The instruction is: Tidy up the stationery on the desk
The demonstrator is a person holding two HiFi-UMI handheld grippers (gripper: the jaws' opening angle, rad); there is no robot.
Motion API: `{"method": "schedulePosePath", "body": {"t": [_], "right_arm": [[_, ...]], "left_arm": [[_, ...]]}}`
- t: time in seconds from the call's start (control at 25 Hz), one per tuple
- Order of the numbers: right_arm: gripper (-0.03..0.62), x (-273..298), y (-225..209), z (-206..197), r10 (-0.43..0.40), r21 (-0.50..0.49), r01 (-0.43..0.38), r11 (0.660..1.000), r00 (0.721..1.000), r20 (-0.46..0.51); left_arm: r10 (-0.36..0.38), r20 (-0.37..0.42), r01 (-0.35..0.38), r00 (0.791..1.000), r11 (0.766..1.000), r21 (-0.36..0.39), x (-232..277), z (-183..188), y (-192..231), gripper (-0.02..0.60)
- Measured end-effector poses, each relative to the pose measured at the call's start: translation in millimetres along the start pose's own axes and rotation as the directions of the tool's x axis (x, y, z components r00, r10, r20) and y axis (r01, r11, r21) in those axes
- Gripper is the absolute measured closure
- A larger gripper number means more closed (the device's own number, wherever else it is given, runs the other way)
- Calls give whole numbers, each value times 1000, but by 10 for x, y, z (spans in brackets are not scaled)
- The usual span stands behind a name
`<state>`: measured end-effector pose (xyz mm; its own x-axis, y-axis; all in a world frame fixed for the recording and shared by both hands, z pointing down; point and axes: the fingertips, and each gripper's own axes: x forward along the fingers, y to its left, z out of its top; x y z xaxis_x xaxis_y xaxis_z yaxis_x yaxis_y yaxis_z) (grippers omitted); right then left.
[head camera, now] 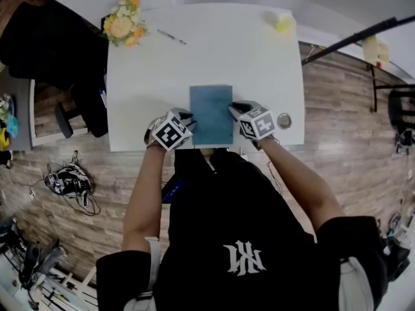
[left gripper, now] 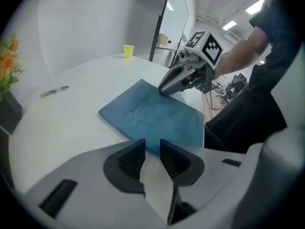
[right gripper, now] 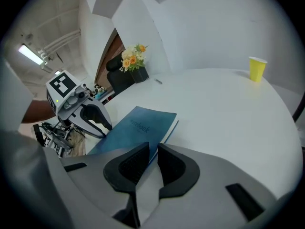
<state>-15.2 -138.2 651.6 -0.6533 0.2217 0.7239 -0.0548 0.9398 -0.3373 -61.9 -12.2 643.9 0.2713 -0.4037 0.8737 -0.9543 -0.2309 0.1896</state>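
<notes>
Where the smooth white desk point(head camera: 259, 63) nears the person, a flat rectangular notebook point(head camera: 211, 115) with a matte teal cover lies closed. Left gripper point(head camera: 189, 117) at its left edge, right gripper point(head camera: 235, 111) at its right. Both sets of ribbed black jaws slightly apart, clamping nothing. Slim pen point(head camera: 172, 37) far back.

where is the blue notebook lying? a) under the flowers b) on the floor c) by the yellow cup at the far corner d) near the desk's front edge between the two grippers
D: the blue notebook lies flat near the front edge of the desk, with the left gripper at its left side and the right gripper at its right.
</notes>
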Motion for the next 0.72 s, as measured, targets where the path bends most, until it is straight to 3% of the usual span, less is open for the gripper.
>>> {"method": "schedulePosePath", "body": {"t": [0.36, 0.52, 0.72], "right_arm": [[525, -5, 2, 25, -14, -30, 14, 999, 1000, -3], [485, -119, -10, 120, -11, -89, 13, 996, 1000, 18], [482, -397, 44, 529, 26, -203, -1, 979, 992, 120]], "left_arm": [[24, 14, -23, 1000, 999, -33, 0, -11, 31, 480], [35, 27, -34, 999, 998, -45, -71, -1, 0, 480], [79, 141, -74, 987, 996, -46, -408, 268, 4, 499]]}}
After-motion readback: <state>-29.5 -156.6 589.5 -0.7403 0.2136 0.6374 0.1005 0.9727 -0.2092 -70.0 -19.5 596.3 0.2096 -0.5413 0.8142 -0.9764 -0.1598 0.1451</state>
